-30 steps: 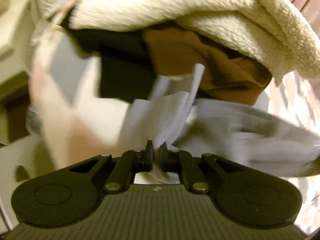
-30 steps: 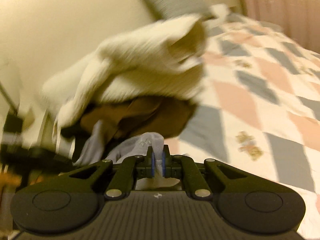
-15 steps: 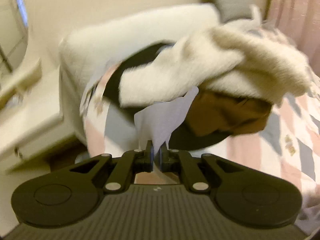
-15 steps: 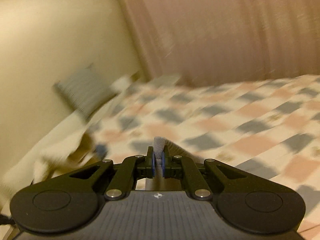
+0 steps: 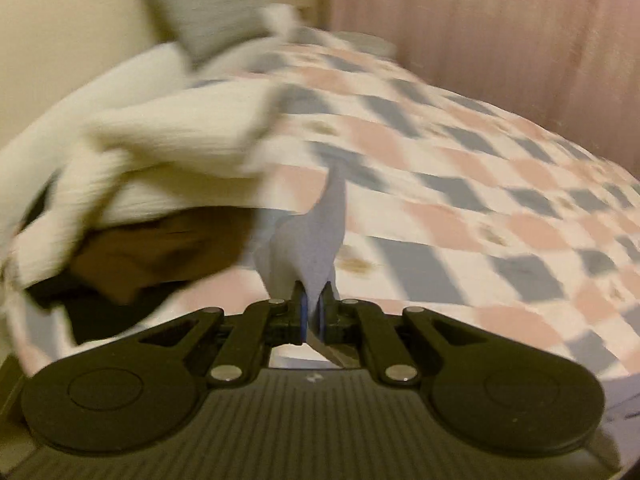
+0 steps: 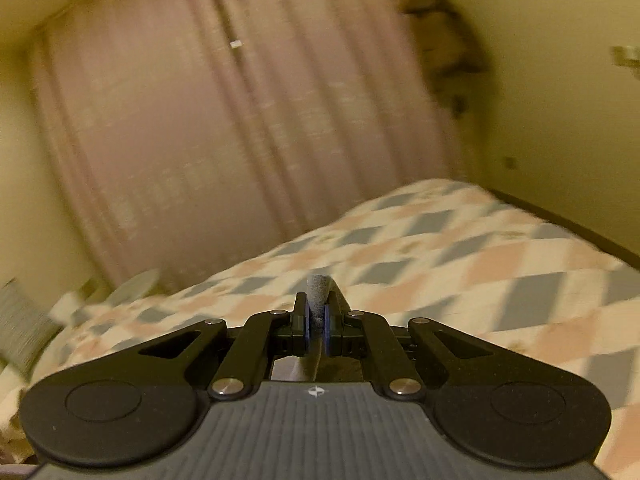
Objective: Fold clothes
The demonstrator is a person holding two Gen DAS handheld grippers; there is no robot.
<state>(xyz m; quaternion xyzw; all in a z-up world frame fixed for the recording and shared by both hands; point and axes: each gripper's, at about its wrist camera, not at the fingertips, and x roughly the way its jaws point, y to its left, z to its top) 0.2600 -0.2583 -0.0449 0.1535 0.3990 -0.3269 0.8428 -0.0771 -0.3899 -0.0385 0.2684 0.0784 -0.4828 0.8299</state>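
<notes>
My left gripper (image 5: 313,312) is shut on a light grey garment (image 5: 316,248), whose pinched edge sticks up past the fingertips above the bed. My right gripper (image 6: 316,314) is shut on another part of the grey garment (image 6: 319,290); only a small nub shows between the jaws. A pile of clothes lies at the left in the left wrist view: a cream fleece (image 5: 160,152) on top, a brown garment (image 5: 160,252) and a black one (image 5: 92,316) under it. The rest of the grey garment is hidden below both grippers.
The bed has a quilt (image 5: 480,208) with pink and grey diamonds, which also shows in the right wrist view (image 6: 460,252). A grey pillow (image 5: 208,8) leans at the head of the bed. Pink curtains (image 6: 240,140) hang behind. A dark item (image 6: 444,40) hangs on the right wall.
Both grippers have lifted the grey garment off the pile and swung right, away from it, over the open quilt. The right view turned up toward the curtains. Both stay shut.
</notes>
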